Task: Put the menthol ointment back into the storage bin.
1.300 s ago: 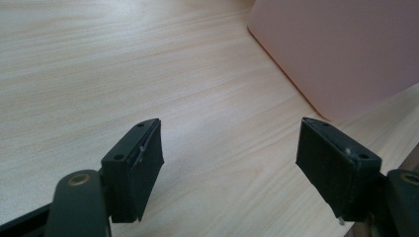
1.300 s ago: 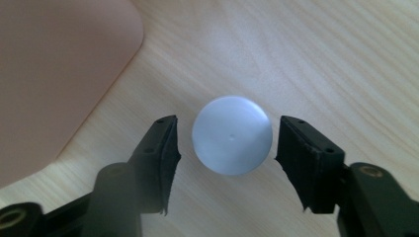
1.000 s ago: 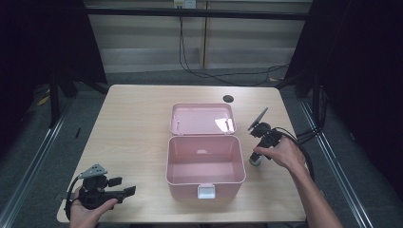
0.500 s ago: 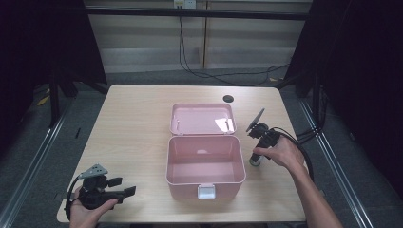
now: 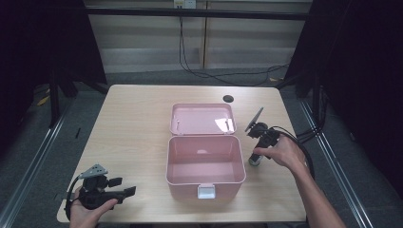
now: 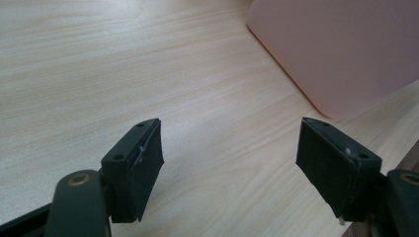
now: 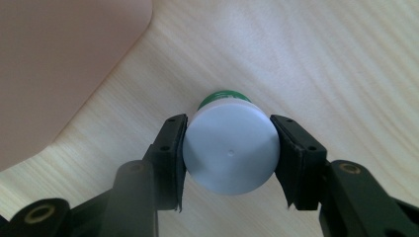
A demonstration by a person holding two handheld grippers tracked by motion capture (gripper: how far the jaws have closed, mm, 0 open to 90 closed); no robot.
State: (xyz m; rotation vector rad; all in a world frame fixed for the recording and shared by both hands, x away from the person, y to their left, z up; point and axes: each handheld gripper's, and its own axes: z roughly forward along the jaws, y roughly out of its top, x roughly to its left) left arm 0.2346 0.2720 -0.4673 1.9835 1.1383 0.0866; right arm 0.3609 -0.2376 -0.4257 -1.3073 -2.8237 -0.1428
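A pink plastic box (image 5: 205, 164) stands open in the middle of the table, its lid (image 5: 203, 118) folded back flat behind it. Just right of the box a small green bottle with a white cap (image 7: 230, 150) stands upright on the table (image 5: 255, 160). My right gripper (image 7: 229, 158) points down over it, its pads pressed against both sides of the cap. My left gripper (image 6: 230, 163) rests low at the table's front left corner (image 5: 124, 192), open with nothing between its jaws, the box wall (image 6: 341, 49) ahead to its right.
A dark round hole (image 5: 228, 99) lies in the tabletop behind the lid. A white latch (image 5: 206, 191) sticks out at the box's front. Black cables (image 5: 304, 142) trail off the right edge. Bare wood spreads across the left half of the table (image 5: 128, 128).
The right hand and its gripper have shifted slightly over the bottle beside the box. The left gripper has stayed where it was.
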